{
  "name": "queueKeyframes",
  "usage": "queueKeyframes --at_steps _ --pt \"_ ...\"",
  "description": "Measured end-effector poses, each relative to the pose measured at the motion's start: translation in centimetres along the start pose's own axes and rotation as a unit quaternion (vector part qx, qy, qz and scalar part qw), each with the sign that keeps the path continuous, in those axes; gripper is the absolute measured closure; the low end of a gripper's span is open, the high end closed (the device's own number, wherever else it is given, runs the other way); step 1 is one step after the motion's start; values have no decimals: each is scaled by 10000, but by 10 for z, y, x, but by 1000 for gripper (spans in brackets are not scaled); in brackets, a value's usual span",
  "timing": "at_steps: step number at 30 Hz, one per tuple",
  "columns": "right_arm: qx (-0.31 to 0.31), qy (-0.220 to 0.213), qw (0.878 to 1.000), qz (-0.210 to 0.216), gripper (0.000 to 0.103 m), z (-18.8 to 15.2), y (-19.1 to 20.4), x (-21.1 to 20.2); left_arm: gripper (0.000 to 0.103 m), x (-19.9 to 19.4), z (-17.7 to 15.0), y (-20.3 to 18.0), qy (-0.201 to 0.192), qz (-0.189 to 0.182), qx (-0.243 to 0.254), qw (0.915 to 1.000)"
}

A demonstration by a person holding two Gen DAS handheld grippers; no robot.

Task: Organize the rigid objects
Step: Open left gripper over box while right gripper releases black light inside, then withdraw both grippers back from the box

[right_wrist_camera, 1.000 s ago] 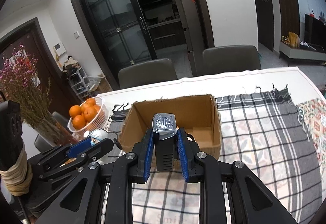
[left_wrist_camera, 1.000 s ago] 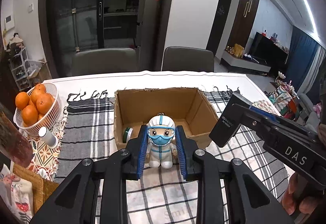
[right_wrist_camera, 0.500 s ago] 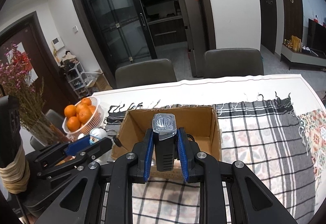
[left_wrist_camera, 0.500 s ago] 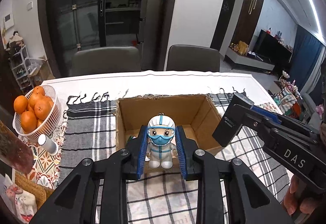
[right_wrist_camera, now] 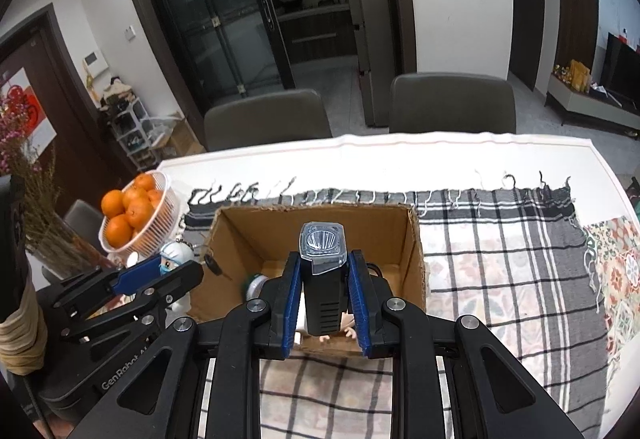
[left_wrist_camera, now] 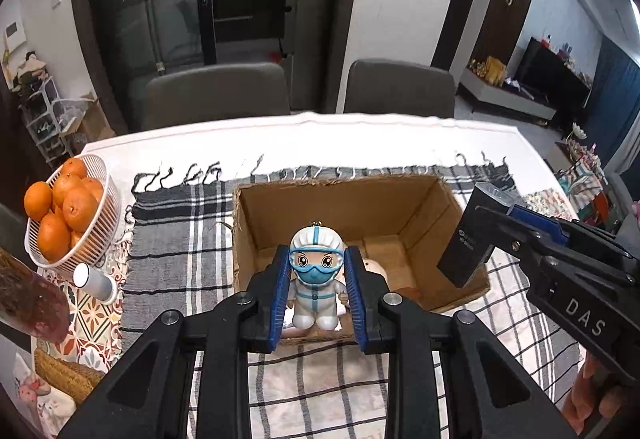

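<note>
My left gripper [left_wrist_camera: 318, 281] is shut on a small white figurine [left_wrist_camera: 317, 271] in a protective suit with blue goggles and mask, held upright over the near edge of the open cardboard box [left_wrist_camera: 424, 207]. My right gripper [right_wrist_camera: 323, 281] is shut on a black flashlight [right_wrist_camera: 323, 275] with a clear lens, also above the box's [right_wrist_camera: 240, 235] near edge. The flashlight [left_wrist_camera: 472, 239] shows at the right in the left wrist view, over the box's right wall. The figurine [right_wrist_camera: 172, 255] peeks out at the left in the right wrist view. A few small items lie in the box, mostly hidden.
A white basket of oranges [left_wrist_camera: 64, 211] stands at the table's left, with a small white cylinder [left_wrist_camera: 94, 281] lying beside it. A checked cloth [right_wrist_camera: 500, 247] covers the table. Two grey chairs [left_wrist_camera: 216, 95] stand behind the far edge. A vase of dried flowers [right_wrist_camera: 32, 207] is at far left.
Both grippers have moved forward over the near edge of the box with their loads, and the view of the box interior has tipped down. The grips are unchanged.
</note>
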State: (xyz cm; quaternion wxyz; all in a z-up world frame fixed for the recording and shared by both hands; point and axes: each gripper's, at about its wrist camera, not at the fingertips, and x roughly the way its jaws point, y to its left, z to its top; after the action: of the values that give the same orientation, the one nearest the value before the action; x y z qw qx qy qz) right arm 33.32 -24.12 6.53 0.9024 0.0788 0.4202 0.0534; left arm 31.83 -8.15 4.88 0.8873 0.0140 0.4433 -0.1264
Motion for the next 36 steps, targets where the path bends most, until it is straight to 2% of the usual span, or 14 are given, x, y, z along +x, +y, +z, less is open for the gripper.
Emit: queueKeyframes --at_steps 11,20,27,36 --pt "64 764 9971 -10 78 -9 -9 49 76 49 -5 5 637 115 -7 9979" --pt "134 1089 9939 -59 78 -18 -16 75 76 84 -15 6 995 127 -57 9949" --pt "115 1144 9932 -173 77 -21 -18 82 76 83 -18 7 959 262 -89 9950" --pt "75 817 9962 -288 77 -30 -14 52 75 37 -27 4 362 346 -93 9987"
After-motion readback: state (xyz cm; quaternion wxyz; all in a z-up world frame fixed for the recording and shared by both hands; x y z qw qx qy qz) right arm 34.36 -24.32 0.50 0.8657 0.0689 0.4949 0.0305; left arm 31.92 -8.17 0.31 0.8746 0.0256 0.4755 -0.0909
